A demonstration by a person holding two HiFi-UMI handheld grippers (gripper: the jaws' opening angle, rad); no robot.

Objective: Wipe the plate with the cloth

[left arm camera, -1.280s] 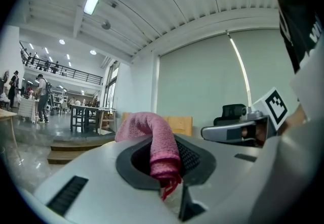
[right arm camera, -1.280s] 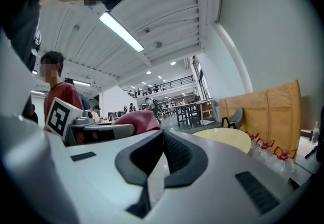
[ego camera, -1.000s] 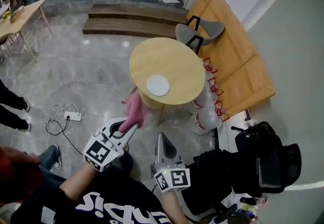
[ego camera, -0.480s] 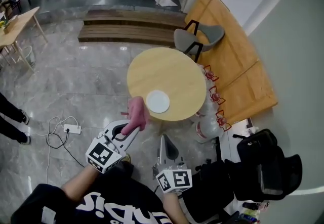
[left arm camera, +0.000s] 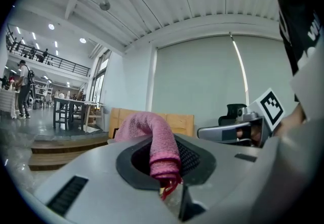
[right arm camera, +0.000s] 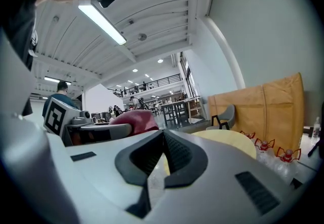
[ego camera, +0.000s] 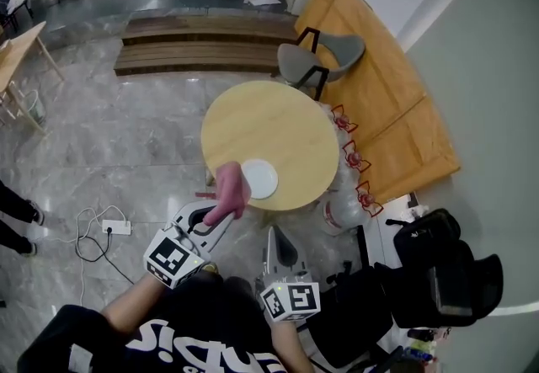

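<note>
my left gripper (ego camera: 212, 217) is clamped on the pink cloth (ego camera: 230, 191), bunched and drooping. my right gripper (ego camera: 274, 238) is closed, empty. the white plate (ego camera: 262, 178) looks bare.

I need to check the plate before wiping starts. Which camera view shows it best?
The head view: the white plate lies in plain sight at the near edge of the round table, beside the pink cloth. The left gripper view shows the cloth but no plate. The right gripper view shows the table edge-on, with no plate visible.
</note>
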